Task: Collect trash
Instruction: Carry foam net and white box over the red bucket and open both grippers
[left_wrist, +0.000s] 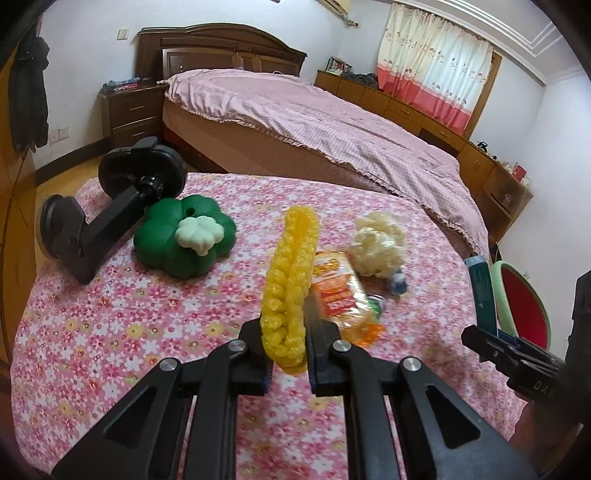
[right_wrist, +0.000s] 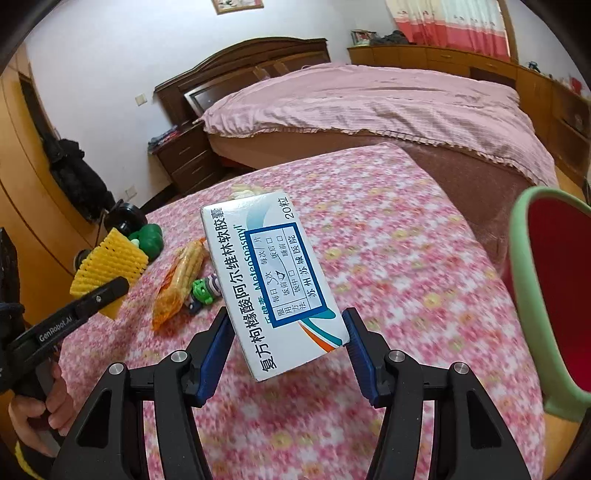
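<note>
left gripper (left_wrist: 286, 354): jaws clamp yellow foam net (left_wrist: 290, 280) | right gripper (right_wrist: 291, 354): jaws grip medicine box (right_wrist: 273, 284)

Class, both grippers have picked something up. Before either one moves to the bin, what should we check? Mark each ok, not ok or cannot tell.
1. Left gripper shut on yellow foam net: ok.
2. Right gripper clamping medicine box: ok.
3. Box sits square in the fingers: not ok, tilted.
4. Red bin open, within view on the right: ok.
5. Table cleared: not ok, snack wrapper remains.
6. Room inside bin: cannot tell.
</note>
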